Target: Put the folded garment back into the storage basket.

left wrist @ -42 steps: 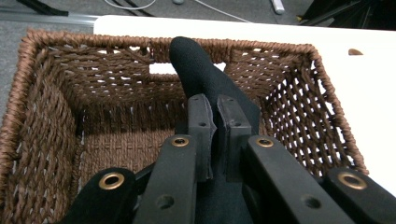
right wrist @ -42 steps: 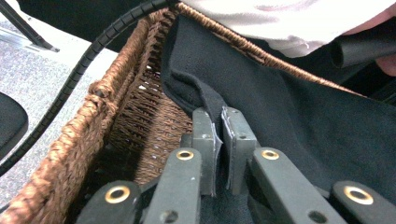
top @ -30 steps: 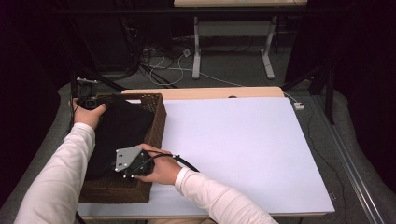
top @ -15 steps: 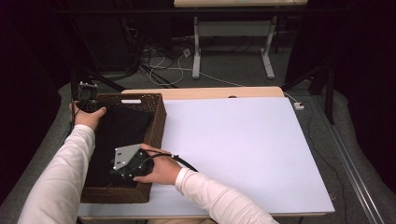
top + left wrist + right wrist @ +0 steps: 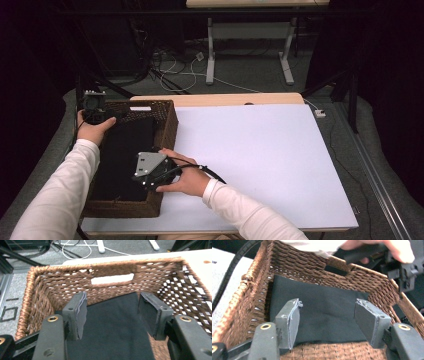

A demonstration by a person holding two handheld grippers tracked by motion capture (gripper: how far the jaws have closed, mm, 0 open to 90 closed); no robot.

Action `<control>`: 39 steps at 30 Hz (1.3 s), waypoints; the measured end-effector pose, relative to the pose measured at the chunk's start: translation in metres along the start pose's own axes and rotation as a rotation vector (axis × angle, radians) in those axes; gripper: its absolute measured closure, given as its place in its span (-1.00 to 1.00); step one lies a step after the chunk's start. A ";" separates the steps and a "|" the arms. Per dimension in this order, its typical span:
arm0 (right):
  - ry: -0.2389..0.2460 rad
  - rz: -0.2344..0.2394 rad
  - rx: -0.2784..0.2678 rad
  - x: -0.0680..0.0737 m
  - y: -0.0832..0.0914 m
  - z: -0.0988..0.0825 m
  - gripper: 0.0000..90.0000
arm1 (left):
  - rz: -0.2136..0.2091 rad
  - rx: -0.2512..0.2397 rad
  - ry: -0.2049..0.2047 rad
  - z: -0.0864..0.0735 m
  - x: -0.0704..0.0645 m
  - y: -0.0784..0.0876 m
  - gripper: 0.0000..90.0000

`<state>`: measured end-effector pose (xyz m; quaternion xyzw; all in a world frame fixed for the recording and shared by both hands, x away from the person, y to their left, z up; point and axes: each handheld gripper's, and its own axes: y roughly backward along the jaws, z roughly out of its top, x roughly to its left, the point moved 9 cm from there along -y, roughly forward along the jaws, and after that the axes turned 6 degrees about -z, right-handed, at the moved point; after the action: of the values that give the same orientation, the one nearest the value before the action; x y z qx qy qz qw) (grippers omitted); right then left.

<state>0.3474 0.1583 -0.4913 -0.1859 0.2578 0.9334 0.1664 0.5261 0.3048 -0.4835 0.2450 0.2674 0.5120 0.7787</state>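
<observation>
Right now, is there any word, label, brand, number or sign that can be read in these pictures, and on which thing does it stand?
None can be read.
Brown woven wicker basket: no label.
Black folded cloth inside it: no print.
White table top: blank.
Pale markings on the grey floor beside the basket: cut off at the picture's edge, not readable.

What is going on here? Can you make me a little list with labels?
basket: brown woven basket at the left end of the table
cloth: black cloth lying flat on the basket's bottom
left gripper: at the basket's far left corner, jaws have just been opening, nothing pinched
right gripper: over the basket's right side, jaws have just been opening, nothing pinched
cloth grip: the cloth lies free of both grippers
</observation>
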 end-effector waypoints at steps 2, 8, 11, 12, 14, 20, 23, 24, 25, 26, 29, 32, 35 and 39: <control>-0.020 -0.022 0.004 -0.007 0.009 -0.003 -0.19 | -0.022 -0.011 0.007 0.001 -0.008 0.007 -0.10; -0.108 -0.060 0.037 -0.024 0.032 -0.019 -0.29 | -0.100 -0.037 0.020 0.001 -0.030 0.021 -0.05; -0.150 -0.087 0.053 -0.033 0.043 -0.028 -0.41 | -0.154 -0.039 0.045 -0.002 -0.042 0.024 -0.12; -0.165 -0.098 0.054 -0.036 0.048 -0.031 -0.42 | -0.158 -0.046 0.039 -0.003 -0.045 0.024 -0.16; -0.187 -0.115 0.057 -0.040 0.056 -0.036 -0.49 | -0.162 -0.039 0.039 -0.005 -0.049 0.025 -0.33; -0.258 -0.158 0.081 -0.049 0.080 -0.056 -0.67 | -0.177 -0.020 0.026 -0.013 -0.067 0.023 -0.56; -0.297 -0.178 0.080 -0.055 0.093 -0.067 -0.68 | -0.194 -0.018 0.015 -0.017 -0.080 0.023 -0.61; -0.313 -0.187 0.079 -0.058 0.099 -0.071 -0.68 | -0.199 -0.016 0.012 -0.018 -0.084 0.022 -0.64; -0.326 -0.191 0.080 -0.059 0.102 -0.074 -0.69 | -0.203 -0.023 0.007 -0.018 -0.090 0.022 -0.65; -0.335 -0.201 0.080 -0.061 0.107 -0.078 -0.71 | -0.203 -0.024 0.002 -0.019 -0.093 0.021 -0.66; -0.359 -0.243 0.098 -0.067 0.119 -0.088 -0.72 | -0.217 -0.016 -0.024 -0.021 -0.108 0.022 -0.71; -0.384 -0.263 0.105 -0.072 0.132 -0.098 -0.79 | -0.229 -0.023 -0.031 -0.023 -0.119 0.020 -0.78; -0.402 -0.284 0.114 -0.076 0.144 -0.107 -0.88 | -0.250 -0.028 -0.027 -0.026 -0.132 0.018 -0.83; -0.434 -0.318 0.125 -0.083 0.159 -0.118 -0.97 | -0.260 -0.042 -0.037 -0.027 -0.146 0.015 -0.88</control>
<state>0.3862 -0.0529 -0.4829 -0.0093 0.2407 0.8959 0.3732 0.4494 0.1776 -0.4697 0.2015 0.2718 0.4076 0.8481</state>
